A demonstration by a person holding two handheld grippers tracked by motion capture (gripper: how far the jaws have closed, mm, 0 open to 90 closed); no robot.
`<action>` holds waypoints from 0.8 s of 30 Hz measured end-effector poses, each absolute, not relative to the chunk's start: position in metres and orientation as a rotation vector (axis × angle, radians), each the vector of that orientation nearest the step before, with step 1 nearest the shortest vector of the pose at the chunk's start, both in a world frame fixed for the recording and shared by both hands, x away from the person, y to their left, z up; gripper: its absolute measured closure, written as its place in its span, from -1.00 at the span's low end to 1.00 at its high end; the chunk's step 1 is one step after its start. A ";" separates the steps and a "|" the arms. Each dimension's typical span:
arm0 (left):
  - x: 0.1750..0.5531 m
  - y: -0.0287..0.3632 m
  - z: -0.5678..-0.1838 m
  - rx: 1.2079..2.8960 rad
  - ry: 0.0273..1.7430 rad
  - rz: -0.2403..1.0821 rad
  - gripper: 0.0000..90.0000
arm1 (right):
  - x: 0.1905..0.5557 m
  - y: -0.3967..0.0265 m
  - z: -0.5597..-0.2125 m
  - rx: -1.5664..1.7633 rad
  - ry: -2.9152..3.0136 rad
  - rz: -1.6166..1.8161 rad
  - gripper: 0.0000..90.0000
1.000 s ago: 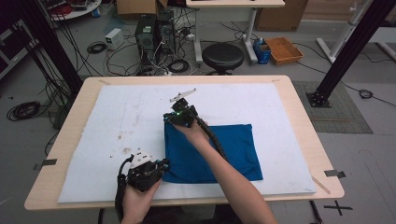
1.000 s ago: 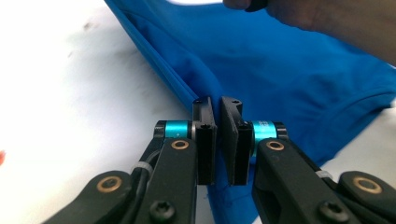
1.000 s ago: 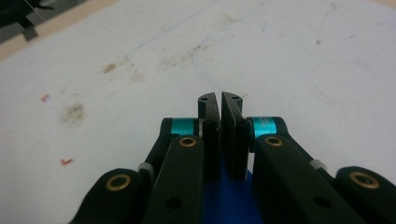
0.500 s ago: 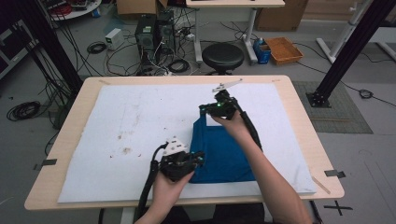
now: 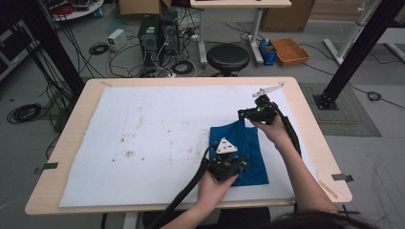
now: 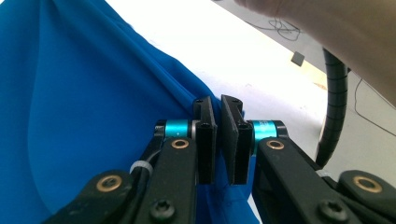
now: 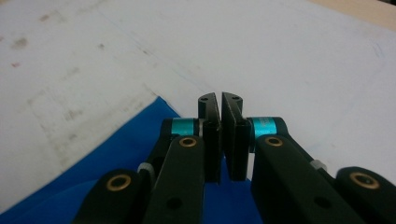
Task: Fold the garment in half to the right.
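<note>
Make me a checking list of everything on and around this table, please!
Surface: wooden table under a white sheet with brown stains.
Job's things: blue cloth, folded narrow, at the sheet's right.
Clutter: nothing seen on the sheet.
Grippers: left gripper shut on the cloth's near edge; right gripper shut on its far edge.
Cables: black cable trails from the left gripper; loose cables on the floor.
Surroundings: black stool, computer tower, orange tray.
</note>
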State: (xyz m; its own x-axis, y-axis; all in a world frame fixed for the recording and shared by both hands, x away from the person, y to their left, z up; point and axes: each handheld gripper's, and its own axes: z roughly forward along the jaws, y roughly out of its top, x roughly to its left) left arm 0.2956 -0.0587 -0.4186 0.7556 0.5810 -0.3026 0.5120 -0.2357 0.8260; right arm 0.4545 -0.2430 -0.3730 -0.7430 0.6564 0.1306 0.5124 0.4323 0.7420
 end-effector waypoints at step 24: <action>0.300 -0.037 -0.400 1.832 0.778 0.163 0.07 | 0.412 -0.278 -0.363 1.126 2.352 1.079 0.44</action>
